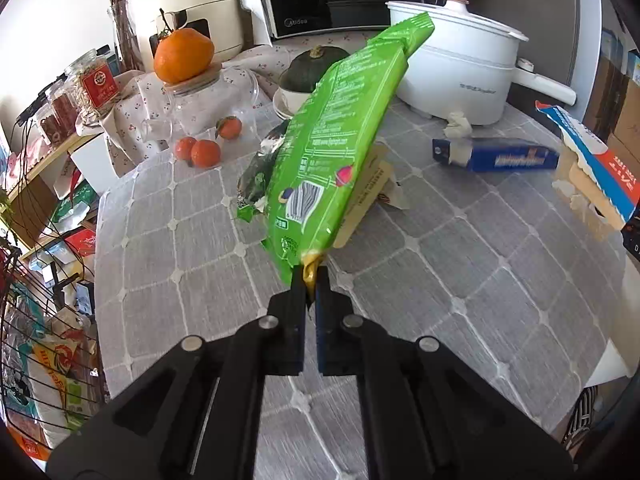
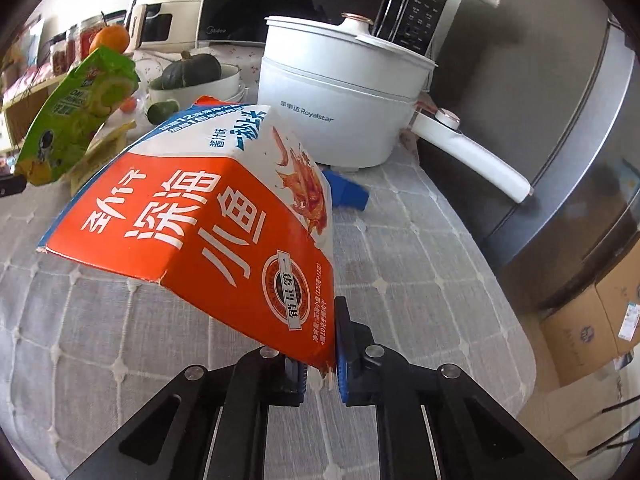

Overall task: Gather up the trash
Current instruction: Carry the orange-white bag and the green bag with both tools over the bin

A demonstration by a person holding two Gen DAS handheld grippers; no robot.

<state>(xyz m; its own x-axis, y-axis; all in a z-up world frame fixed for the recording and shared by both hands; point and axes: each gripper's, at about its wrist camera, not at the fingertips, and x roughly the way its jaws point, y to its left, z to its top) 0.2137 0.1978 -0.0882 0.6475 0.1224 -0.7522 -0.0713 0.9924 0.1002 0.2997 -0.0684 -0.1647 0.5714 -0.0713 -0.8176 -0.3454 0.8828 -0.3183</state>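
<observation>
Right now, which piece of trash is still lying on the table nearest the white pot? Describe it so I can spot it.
Find the white Royalstar electric pot on the grey checked tablecloth. In front of it lies a long dark-blue carton on its side, next to a crumpled white tissue. It is the only blue item lying flat.

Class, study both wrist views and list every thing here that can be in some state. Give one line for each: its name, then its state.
Left tool: shut on green snack bag.
Green snack bag: lifted off the table, pinched at a corner.
Right tool: shut on orange carton.
Orange carton: held up, flattened and creased.
Blue box: lying on its side, end open.
White cooker: lid on.
Crumpled tissue: lying on the table.
</observation>
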